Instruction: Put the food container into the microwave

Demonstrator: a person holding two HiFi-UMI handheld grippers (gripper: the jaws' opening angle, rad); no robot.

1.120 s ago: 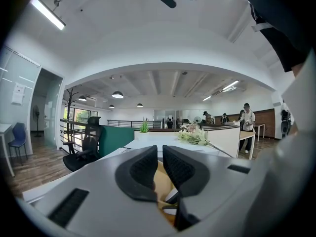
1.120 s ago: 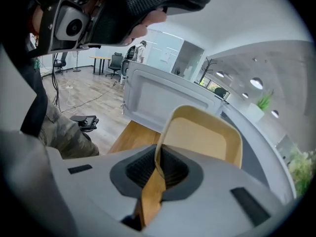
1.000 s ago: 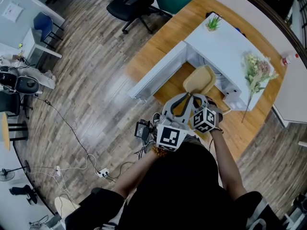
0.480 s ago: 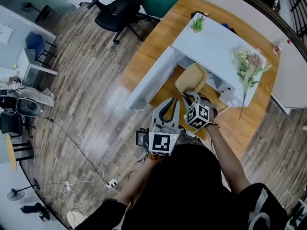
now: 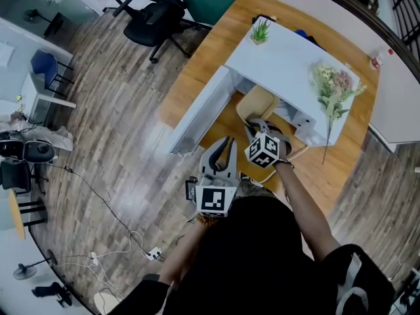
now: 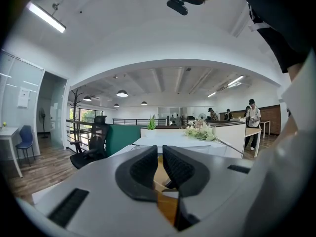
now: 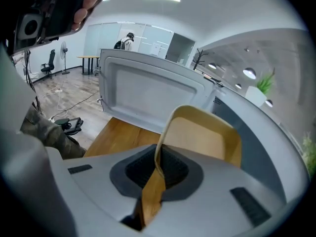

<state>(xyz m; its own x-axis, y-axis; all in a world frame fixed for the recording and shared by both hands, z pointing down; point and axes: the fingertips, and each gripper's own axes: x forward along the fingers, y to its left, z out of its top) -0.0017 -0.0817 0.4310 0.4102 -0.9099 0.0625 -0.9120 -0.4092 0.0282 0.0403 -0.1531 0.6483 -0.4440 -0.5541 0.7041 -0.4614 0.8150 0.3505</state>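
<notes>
A tan food container hangs just in front of the white microwave's cavity, whose door swings open to the left. My right gripper is shut on the container's near rim. In the right gripper view the rim runs between the dark pads of the right gripper, and the container tilts up toward the open door. My left gripper hovers to the left near the door, pointing level. In its own view the left gripper has its jaws together with nothing between them.
A small potted plant and a flower bouquet lie on top of the microwave. The microwave stands on a wooden table. An office chair is beyond the table, and cables trail across the floor at left.
My right gripper has carried the container forward and a little down, closer to the microwave opening. The left gripper has stayed about where it was.
</notes>
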